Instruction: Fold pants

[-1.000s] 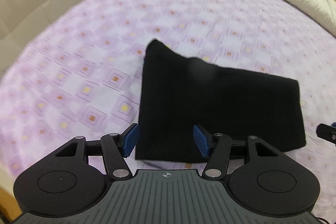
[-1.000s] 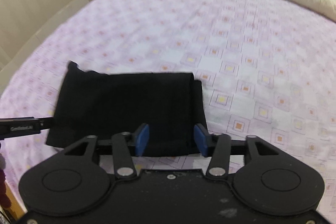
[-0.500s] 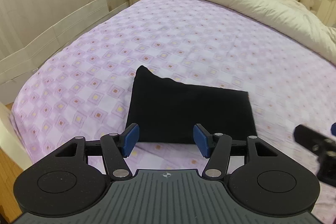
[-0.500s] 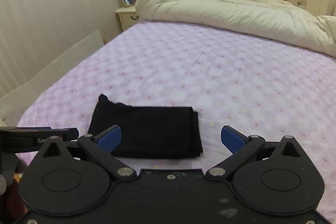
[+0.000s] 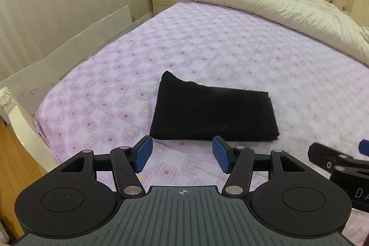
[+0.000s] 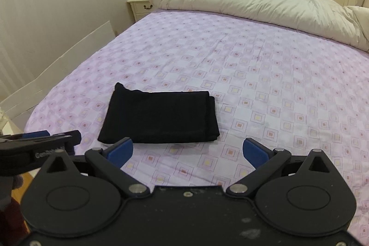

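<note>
Pants [image 5: 213,114] lie folded into a flat black rectangle on the lilac checked sheet [image 5: 207,43], near the foot edge of the bed and toward its left side, well apart from the cream duvet [image 5: 276,6] heaped along the headboard end. Both tongs hang above the foot edge with nothing between their blue pads: the left gripper [image 5: 182,155] stands about half open, the right gripper [image 6: 188,151] spread as wide as it goes, its jaws having just been opening on empty air. Neither touches the cloth. Layered edges show at the bundle's right side, and one far corner sticks up slightly. Judging by the neat stack and the free tongs, the folding looks finished.
</note>
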Tool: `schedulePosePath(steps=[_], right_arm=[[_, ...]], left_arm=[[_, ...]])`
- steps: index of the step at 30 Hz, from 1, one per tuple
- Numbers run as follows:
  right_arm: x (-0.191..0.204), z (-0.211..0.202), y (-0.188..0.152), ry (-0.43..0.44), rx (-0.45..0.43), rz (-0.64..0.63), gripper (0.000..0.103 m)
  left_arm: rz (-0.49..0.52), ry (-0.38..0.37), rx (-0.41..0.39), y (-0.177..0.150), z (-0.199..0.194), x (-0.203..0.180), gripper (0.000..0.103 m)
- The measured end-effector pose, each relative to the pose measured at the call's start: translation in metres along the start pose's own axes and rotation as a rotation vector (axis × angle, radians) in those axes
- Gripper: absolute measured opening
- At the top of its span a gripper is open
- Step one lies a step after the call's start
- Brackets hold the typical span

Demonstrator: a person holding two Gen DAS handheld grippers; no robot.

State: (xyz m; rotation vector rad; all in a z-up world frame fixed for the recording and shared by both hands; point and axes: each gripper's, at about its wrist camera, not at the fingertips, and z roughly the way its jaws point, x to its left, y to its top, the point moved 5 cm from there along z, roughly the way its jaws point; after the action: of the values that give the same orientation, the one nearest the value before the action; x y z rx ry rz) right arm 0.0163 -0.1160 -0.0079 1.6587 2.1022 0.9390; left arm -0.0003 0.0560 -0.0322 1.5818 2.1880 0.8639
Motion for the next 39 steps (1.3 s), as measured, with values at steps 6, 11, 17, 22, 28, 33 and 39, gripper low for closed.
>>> schedulePosePath(steps=[6,11,17,22,28,33,39], right_arm=[[-0.002,-0.019,-0.006,-0.008,-0.053,-0.005,0.103],[-0.007,-0.025,-0.013,-0.003,-0.035,-0.009,0.103],[-0.016,-0.032,-0.02,-0.016,-0.034,0.013,0.103],[-0.021,-0.032,-0.025,-0.029,-0.013,0.02,0.103],[-0.023,-0.034,-0.029,-0.031,-0.005,0.022,0.103],[-0.024,-0.036,-0.031,-0.034,0.004,0.033,0.103],[-0.021,-0.038,-0.033,-0.027,0.004,0.031,0.103]], left_arm=[[0.001,-0.022,-0.024,-0.009,-0.016,-0.007,0.056],[0.001,-0.108,0.024,-0.017,-0.018,-0.016,0.056],[-0.056,-0.125,0.057,-0.031,-0.02,-0.019,0.056],[-0.01,-0.055,0.044,-0.035,-0.026,-0.025,0.056],[-0.01,-0.048,0.045,-0.037,-0.03,-0.027,0.056],[-0.014,-0.047,0.049,-0.04,-0.031,-0.028,0.056],[-0.012,-0.044,0.056,-0.042,-0.03,-0.027,0.056]])
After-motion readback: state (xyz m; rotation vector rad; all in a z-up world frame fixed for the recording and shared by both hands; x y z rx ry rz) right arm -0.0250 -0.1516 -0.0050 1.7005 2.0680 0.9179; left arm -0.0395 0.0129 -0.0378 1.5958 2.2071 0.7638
